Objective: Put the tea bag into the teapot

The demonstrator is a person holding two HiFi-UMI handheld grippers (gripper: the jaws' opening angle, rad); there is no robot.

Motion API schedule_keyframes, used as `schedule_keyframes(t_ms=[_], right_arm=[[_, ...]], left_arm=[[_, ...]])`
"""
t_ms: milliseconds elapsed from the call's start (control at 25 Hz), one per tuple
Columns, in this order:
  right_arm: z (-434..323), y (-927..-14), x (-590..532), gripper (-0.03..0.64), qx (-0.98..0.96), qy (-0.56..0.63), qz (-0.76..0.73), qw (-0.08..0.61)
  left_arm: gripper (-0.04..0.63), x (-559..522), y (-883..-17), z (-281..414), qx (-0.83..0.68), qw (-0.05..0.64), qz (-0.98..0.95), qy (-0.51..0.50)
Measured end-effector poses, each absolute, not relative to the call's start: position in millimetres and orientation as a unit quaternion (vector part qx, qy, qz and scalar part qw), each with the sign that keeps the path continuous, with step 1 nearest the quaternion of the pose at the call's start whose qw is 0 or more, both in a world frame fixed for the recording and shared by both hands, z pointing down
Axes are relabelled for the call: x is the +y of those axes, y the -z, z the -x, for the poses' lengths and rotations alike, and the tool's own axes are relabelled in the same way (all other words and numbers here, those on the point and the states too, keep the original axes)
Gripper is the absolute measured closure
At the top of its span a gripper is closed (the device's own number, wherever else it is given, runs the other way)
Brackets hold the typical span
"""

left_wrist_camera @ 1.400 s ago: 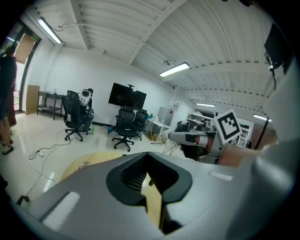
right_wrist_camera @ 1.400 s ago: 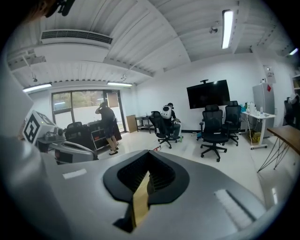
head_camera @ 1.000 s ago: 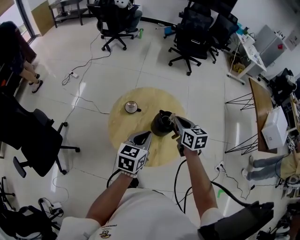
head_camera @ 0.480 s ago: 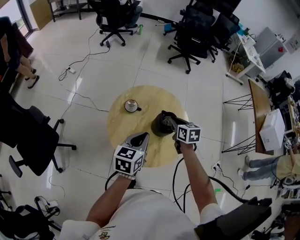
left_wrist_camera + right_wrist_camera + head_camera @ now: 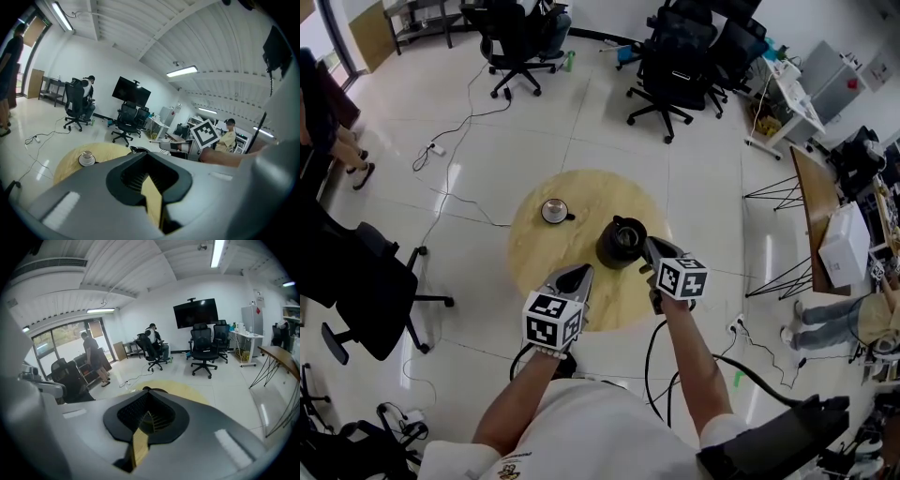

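Where the tea bag lies I cannot tell. The teapot (image 5: 622,242) stands on the table (image 5: 534,258) just ahead of the right gripper (image 5: 648,247), slightly to its left, and that gripper's jaws are clenched together on nothing, their tips near the pot's side. The left gripper (image 5: 577,274) is likewise closed and empty over the table's near part, with the teapot ahead to its right and a cup (image 5: 553,210) farther ahead to its left.

Right gripper (image 5: 147,404), jaws together, dark teapot (image 5: 153,389) just beyond on a round wooden table (image 5: 187,391).
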State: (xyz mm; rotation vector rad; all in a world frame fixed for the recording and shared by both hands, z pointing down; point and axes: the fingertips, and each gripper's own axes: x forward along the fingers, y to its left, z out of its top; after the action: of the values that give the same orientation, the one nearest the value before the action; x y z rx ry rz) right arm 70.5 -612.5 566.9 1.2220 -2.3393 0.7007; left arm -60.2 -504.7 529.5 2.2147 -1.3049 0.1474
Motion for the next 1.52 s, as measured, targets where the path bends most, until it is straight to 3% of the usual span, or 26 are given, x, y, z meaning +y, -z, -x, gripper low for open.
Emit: schedule_keyframes(t_ms=[760,1120,1520], right_arm=[[-123.3,-520.3,-473.0,0.615,-0.872,-0.225,-0.424,0.096],[-162.4,-546.7,-374.2,0.615,-0.864,-0.266,-0.416,0.103],[-127.3,-542.8,-278.5,0.615,-0.851,-0.276,-0.438,0.089]], left_arm=[[0.583,-410.1,-514.8,26.0,-0.535,0.223,-0.813,-0.064],[0.583,-323.6,-505.4,-6.0,-0.536,0.211,-0.815,-0.065],[0.583,-262.4,-504.6,8.1,-0.480,0.208,-0.849,-0.066]])
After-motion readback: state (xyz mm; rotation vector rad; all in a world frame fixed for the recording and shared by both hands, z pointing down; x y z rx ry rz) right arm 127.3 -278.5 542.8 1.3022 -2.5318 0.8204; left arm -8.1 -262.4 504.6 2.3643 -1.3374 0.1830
